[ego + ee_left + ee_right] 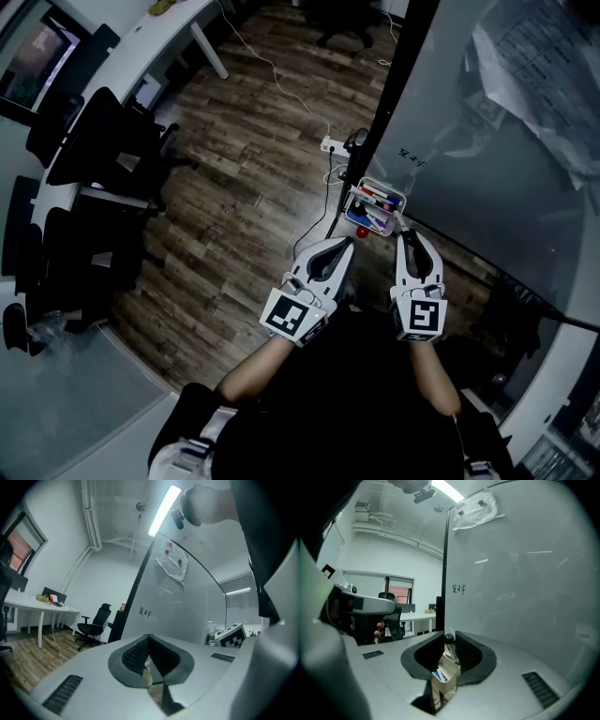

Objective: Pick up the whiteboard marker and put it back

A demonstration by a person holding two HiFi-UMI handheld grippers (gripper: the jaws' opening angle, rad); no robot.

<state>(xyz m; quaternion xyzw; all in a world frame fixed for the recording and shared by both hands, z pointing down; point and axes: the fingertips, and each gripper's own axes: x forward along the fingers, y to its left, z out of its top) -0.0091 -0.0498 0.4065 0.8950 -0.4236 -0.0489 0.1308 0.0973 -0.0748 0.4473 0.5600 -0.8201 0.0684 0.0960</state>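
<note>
Right gripper view, right gripper (449,635) jaws nipped on black-capped whiteboard marker (449,639), marker tray (384,186) just beyond, whiteboard (525,573) alongside, left gripper (149,637) jaws closed together, holding nothing.

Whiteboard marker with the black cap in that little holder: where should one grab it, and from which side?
Grip the black cap, the only end standing clear of the holder, where other pens crowd its barrel. Come from the room side, jaws either side of the cap, since the whiteboard backs it. The right gripper is placed that way.
</note>
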